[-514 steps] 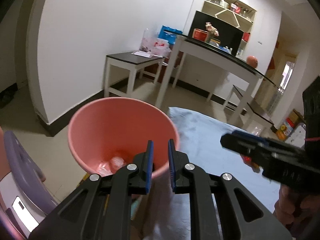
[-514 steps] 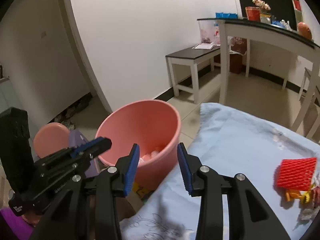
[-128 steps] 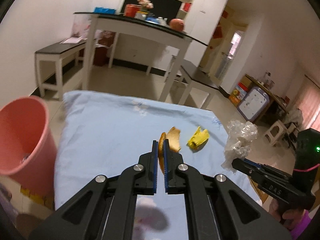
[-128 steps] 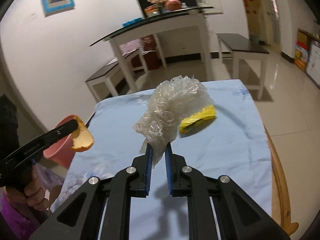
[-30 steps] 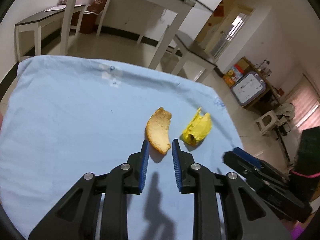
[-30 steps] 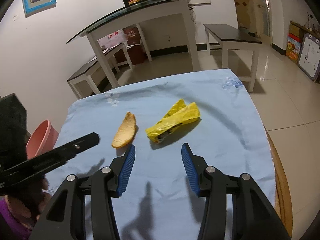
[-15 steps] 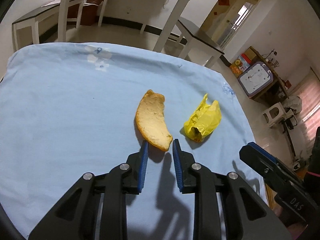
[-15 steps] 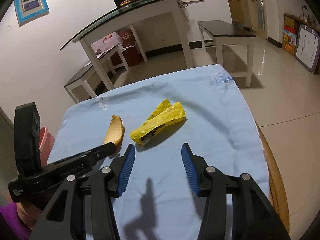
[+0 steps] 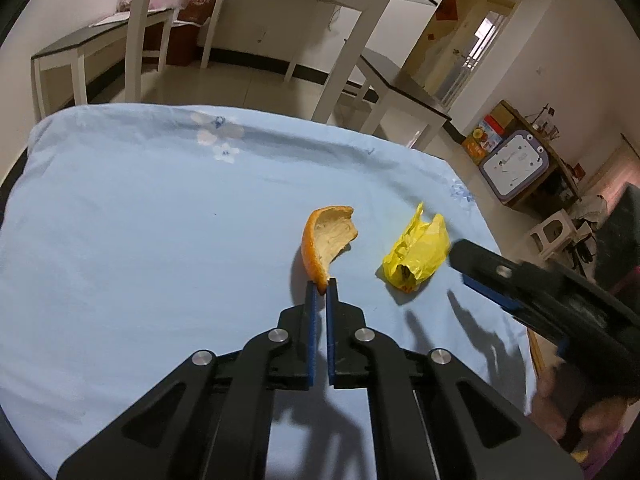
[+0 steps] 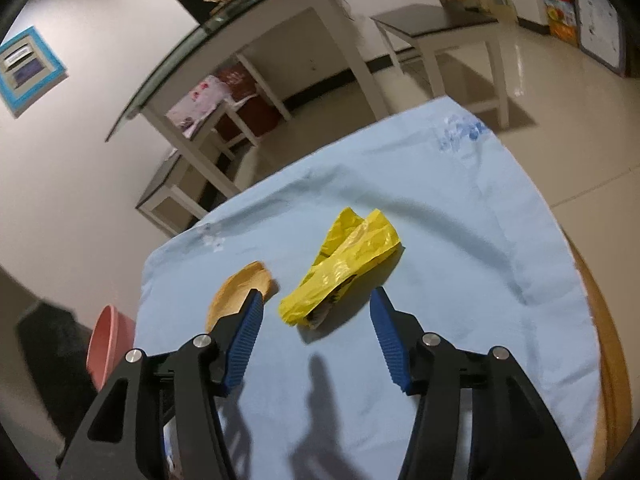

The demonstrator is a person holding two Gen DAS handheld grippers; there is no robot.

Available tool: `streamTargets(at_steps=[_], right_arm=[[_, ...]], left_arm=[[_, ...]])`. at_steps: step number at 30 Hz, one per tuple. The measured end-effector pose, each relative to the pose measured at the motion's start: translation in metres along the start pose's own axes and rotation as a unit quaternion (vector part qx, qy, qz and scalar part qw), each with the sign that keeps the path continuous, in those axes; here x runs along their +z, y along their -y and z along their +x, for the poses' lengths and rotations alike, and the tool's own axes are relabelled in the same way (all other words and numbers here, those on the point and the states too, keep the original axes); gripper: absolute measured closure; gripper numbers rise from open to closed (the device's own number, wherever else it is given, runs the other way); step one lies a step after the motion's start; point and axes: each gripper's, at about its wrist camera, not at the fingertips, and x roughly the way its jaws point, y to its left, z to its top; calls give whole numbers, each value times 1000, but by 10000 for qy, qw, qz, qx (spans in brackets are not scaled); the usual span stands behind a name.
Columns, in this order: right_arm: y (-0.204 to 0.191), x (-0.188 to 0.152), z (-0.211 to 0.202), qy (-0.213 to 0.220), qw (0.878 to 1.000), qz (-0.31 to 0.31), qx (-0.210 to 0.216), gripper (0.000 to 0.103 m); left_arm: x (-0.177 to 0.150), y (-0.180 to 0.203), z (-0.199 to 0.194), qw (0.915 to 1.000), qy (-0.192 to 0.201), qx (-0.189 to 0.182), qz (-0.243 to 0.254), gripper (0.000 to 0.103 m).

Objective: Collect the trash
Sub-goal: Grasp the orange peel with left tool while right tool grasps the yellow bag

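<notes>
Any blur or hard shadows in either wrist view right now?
Left wrist view: the right hand-held gripper and hand at the frame edge are blurred; orange peel sharp. Right wrist view: background tilted, slightly smeared. Both: dark gripper shadows on the blue cloth, fisheye bending.

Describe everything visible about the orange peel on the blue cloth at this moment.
The orange peel is one curved, boat-shaped strip: bright orange rind outside, pale fibrous pith inside, edges ragged. It rests on the light blue cloth, tipped up on its edge so the pith faces the yellow wrapper, which lies apart from it. The left tool has just closed and its blue pads pinch the peel's near tip. Nothing else touches it.
</notes>
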Motion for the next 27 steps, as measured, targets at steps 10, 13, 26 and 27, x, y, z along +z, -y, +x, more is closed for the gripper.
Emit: streamTargets(at_steps=[10,13,26,27], right_arm=[[-12,-2,34,-74,9979,-265,-581,90],[-19,-4,28,1,9969,-527,-583,98],[-76,-41,-15,84,9883,-1516,-116,99],[-81,-44,-16,74,9876,-1567,-81,99]], left_arm=[[-6,-14,-30,9997,232,71,39,100],[-8,-19,-36,9996,252,133,-38,100],[-10,-45,-80,9967,613,432,-323,100],[-11,-47,-85,9961,667,467,-347,100]])
